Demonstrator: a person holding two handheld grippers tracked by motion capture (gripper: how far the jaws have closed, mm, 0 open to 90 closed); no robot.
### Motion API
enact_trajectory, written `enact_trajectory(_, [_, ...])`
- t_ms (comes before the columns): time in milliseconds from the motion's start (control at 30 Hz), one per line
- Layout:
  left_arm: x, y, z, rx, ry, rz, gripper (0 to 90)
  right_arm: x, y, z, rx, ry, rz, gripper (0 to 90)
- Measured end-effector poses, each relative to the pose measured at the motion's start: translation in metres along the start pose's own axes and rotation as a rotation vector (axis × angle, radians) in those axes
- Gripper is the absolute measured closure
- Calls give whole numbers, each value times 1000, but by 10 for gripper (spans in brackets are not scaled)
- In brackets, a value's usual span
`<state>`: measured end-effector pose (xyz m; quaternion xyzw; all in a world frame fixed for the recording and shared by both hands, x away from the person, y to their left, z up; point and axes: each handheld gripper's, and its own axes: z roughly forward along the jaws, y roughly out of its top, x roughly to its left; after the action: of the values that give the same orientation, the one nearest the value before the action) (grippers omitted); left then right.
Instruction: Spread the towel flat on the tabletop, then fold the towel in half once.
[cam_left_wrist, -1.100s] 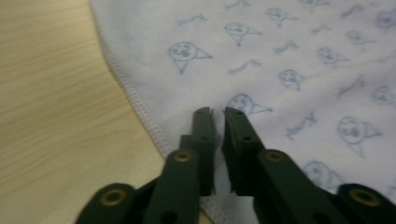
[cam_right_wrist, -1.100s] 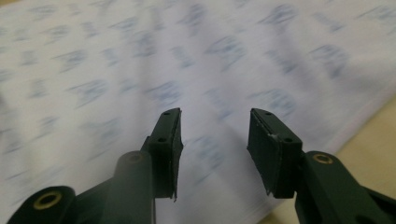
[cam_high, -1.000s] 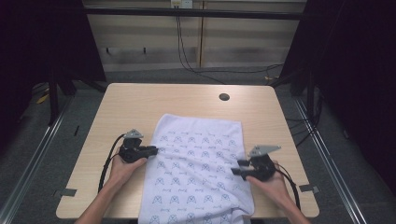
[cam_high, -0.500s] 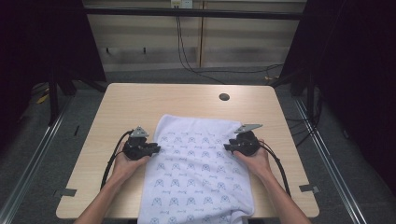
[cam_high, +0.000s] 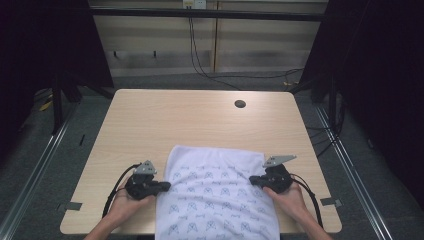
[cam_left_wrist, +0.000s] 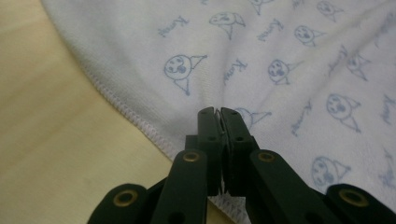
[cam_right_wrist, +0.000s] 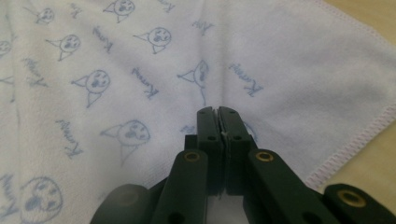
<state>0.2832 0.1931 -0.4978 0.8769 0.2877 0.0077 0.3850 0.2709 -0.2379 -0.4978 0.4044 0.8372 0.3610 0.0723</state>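
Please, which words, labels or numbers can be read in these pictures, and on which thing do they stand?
Towel: a short cursive blue word, repeated beside little faces in the print; perhaps "Kuromi", but too blurred to read with certainty.
Table: no text.
Left gripper, right gripper: no label readable.

towel (cam_high: 215, 200) on table (cam_high: 165, 120) (near edge)
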Motion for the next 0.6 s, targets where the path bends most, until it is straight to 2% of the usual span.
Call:
enact_trajectory(100, [-11, -6, -5, 15, -30, 9, 867, 12, -10, -8, 19, 26, -18, 879])
enact_trajectory(167, [-10, -6, -6, 12, -33, 15, 797, 14, -11, -10, 18, 35, -23, 777])
enact_trajectory(200, [-8, -4, -6, 4, -31, 8, 769, 11, -9, -12, -7, 15, -31, 723])
enact_trajectory(267, [2, 2, -8, -43, -18, -34, 738, 0, -2, -16, -54, 0, -8, 706])
enact_trajectory(333, [16, 10, -13, -96, 21, -67, 728, -19, 8, -18, -93, -52, 9, 663])
enact_trajectory(433, [35, 19, -12, -127, 76, -98, 719, -45, 16, -14, -98, -93, 55, 611])
enact_trajectory(467, [42, 21, -10, -139, 83, -113, 718, -52, 18, -11, -91, -110, 61, 586])
enact_trajectory(500, [50, 25, -7, -126, 109, -119, 713, -58, 19, -7, -81, -119, 61, 582])
enact_trajectory(533, [54, 26, -5, -129, 117, -129, 700, -64, 20, -3, -73, -124, 62, 563])
enact_trajectory(567, [59, 28, -4, -147, 107, -145, 696, -67, 21, -1, -73, -131, 66, 556])
enact_trajectory(600, [65, 31, -3, -140, 111, -160, 686, -70, 21, 2, -75, -126, 64, 551])
